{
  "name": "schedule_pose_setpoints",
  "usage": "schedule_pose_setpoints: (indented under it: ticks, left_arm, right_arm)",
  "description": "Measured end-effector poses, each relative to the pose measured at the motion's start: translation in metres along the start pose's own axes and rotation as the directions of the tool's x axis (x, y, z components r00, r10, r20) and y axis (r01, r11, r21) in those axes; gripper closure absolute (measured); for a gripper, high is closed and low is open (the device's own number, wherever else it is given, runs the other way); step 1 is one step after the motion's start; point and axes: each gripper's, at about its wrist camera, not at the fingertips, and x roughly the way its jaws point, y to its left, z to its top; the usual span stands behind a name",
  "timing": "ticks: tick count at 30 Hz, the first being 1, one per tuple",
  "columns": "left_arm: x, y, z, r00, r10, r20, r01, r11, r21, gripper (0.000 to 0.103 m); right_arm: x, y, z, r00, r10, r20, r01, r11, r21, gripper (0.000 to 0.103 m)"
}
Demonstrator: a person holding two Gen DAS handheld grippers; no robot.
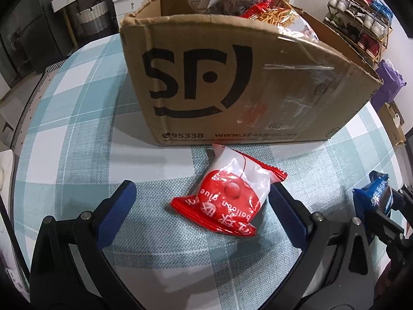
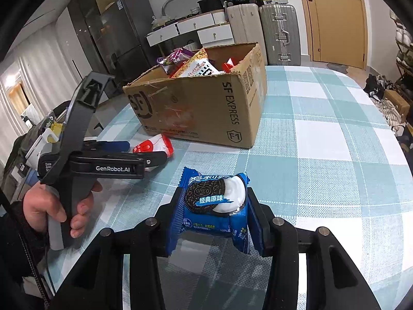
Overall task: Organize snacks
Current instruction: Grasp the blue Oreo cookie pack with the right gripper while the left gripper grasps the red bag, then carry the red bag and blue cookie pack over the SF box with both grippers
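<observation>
A red and white snack packet (image 1: 227, 196) lies on the checked tablecloth in front of the cardboard SF box (image 1: 232, 82). My left gripper (image 1: 201, 209) is open, its fingers either side of the packet, low over the cloth. My right gripper (image 2: 214, 219) is shut on a blue Oreo packet (image 2: 214, 206), held above the table; it also shows at the right edge of the left wrist view (image 1: 376, 196). The box (image 2: 206, 108) holds several snack bags. The red packet (image 2: 155, 146) and left gripper (image 2: 144, 152) show in the right wrist view.
The round table (image 2: 322, 142) has a blue and white checked cloth. Suitcases (image 2: 278, 33), white drawers (image 2: 196, 31) and a door stand behind it. A shoe rack (image 1: 361, 23) is at the right. A hand (image 2: 51, 206) holds the left gripper.
</observation>
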Motion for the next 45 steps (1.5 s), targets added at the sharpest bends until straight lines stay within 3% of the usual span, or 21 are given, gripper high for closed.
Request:
schedule_pose_setpoints:
  ticks: [8,11,13,17,33,45]
  left_arm:
    - [0.010,-0.005,0.001,1.000,-0.011,0.009,0.011,1.000,0.015,0.006]
    - [0.006,-0.005,-0.001,0.999,-0.034,0.041,0.033,0.999,0.034,0.028]
    - [0.001,-0.004,-0.002,0.997,-0.050,0.063,0.047,0.997,0.055,0.061]
    - [-0.002,0.006,-0.002,0.988,-0.146,0.053,0.144,0.989,0.035,0.063]
    - [-0.028,0.003,-0.007,0.985,-0.160,0.058,0.155,0.985,0.071,0.063]
    - [-0.093,0.013,0.004,0.972,-0.202,0.120,0.196,0.979,0.061,0.063]
  right_arm:
    - [-0.003,0.001,0.000,1.000,-0.004,0.004,0.004,1.000,0.002,0.058]
    - [-0.006,0.001,-0.001,1.000,-0.005,0.006,0.005,1.000,0.003,0.058]
    - [-0.007,0.001,-0.001,1.000,-0.006,0.008,0.006,1.000,0.003,0.058]
    - [-0.009,0.002,-0.002,1.000,-0.004,0.012,0.004,1.000,0.005,0.058]
    - [-0.026,0.017,0.000,0.999,0.001,0.044,-0.001,1.000,-0.012,0.058]
    - [-0.045,0.028,0.022,0.994,0.050,0.097,-0.048,0.999,-0.026,0.058]
